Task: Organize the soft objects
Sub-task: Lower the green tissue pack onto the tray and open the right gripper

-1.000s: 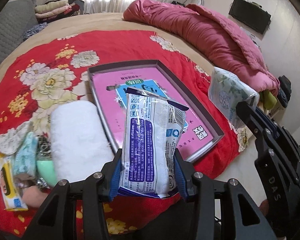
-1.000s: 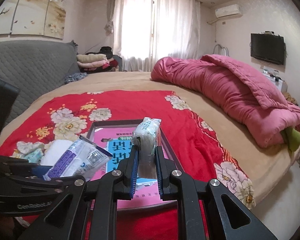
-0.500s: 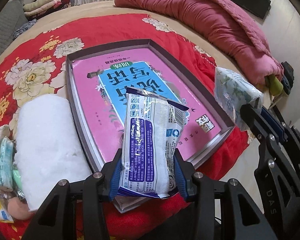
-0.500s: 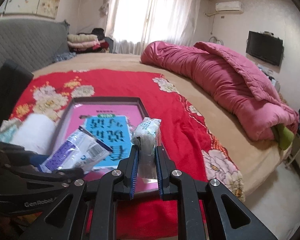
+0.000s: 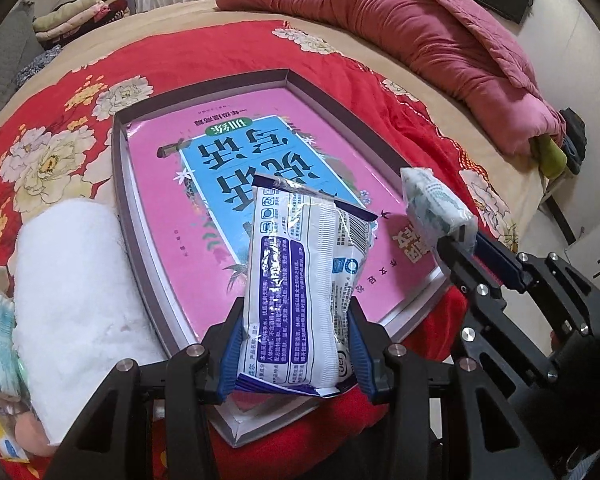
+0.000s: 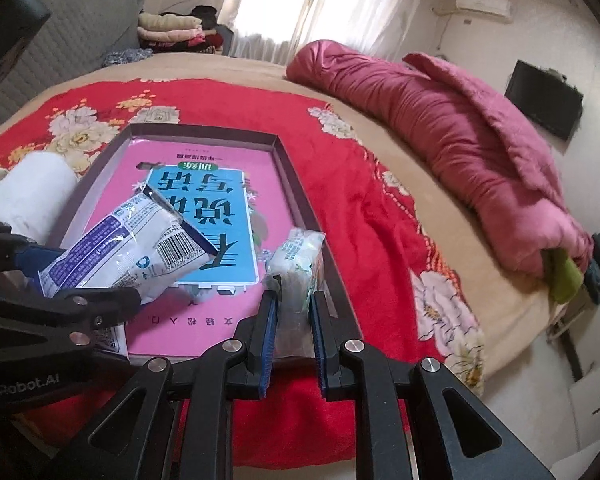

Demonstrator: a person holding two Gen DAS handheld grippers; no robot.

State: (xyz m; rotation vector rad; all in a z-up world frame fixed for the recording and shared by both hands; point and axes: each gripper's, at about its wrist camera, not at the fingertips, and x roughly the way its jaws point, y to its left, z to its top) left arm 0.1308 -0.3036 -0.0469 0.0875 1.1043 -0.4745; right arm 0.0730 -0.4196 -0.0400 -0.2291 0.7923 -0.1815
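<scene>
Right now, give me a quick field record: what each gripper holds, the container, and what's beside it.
left gripper: shut on white-and-purple plastic wipes pack, over the box
right gripper: shut on small white-and-green tissue packet, over the box's right edge
container: shallow grey cardboard box, pink-and-blue book flat inside
beside box: rolled white towel
surface: red floral blanket

Bed: tan sheet, covered in the lower left of the frame by a red floral blanket. Crimson quilt bunched along the right side. Grey quilted headboard at upper left, with folded clothes stacked beside it. Window with sheer white curtains at top centre, admitting bright daylight. Air conditioner and wall-mounted television on the pale right-hand wall.
</scene>
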